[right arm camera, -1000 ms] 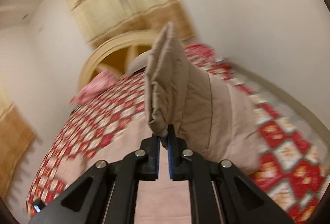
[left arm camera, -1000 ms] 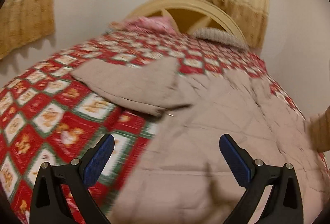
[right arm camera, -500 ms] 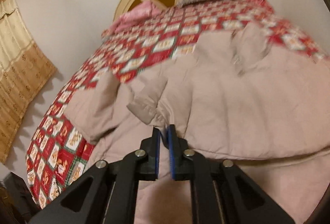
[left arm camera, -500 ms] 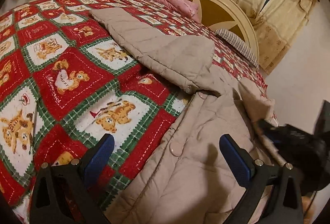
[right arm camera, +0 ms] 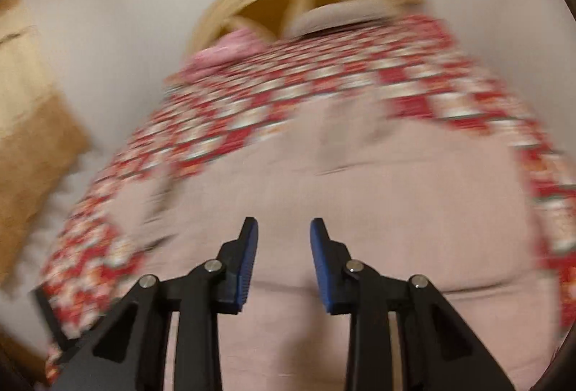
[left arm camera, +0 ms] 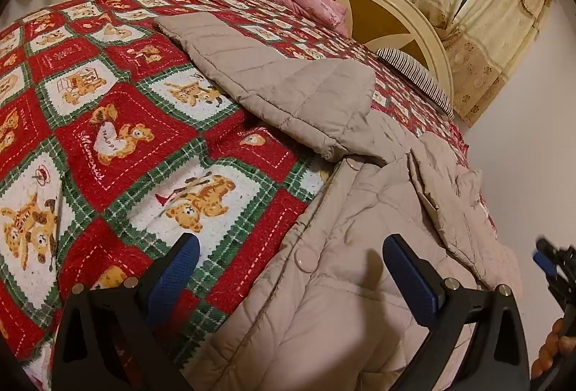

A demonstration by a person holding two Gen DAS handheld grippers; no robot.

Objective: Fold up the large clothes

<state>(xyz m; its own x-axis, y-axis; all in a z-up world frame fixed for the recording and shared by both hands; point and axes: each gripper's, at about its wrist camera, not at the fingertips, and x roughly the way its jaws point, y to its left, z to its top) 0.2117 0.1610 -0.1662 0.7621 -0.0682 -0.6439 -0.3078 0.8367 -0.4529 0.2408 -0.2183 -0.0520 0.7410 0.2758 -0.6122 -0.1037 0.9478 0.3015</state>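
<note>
A beige quilted coat (left arm camera: pixel 345 247) lies spread on a bed with a red bear-patterned quilt (left arm camera: pixel 118 139). One sleeve (left arm camera: pixel 273 81) stretches out to the upper left; the other sleeve (left arm camera: pixel 457 203) is folded over the coat's body. My left gripper (left arm camera: pixel 291 257) hovers open over the coat's snap-button front edge, with nothing between its fingers. In the blurred right wrist view the coat (right arm camera: pixel 360 196) fills the foreground and my right gripper (right arm camera: pixel 284 229) is above it, its jaws opening and empty. The right gripper (left arm camera: pixel 550 265) also shows at the left wrist view's right edge.
A round cream headboard (left arm camera: pixel 388 9) stands at the far end, with a pink cloth (left arm camera: pixel 309 2) and a striped pillow (left arm camera: pixel 414 70) in front of it. Yellow curtains (left arm camera: pixel 478 13) hang beyond. A wall runs close along the bed's right side.
My right gripper has let go of the sleeve that it carried over the coat, has parted its jaws and has pulled back and down. The left gripper has held still for the last half second.
</note>
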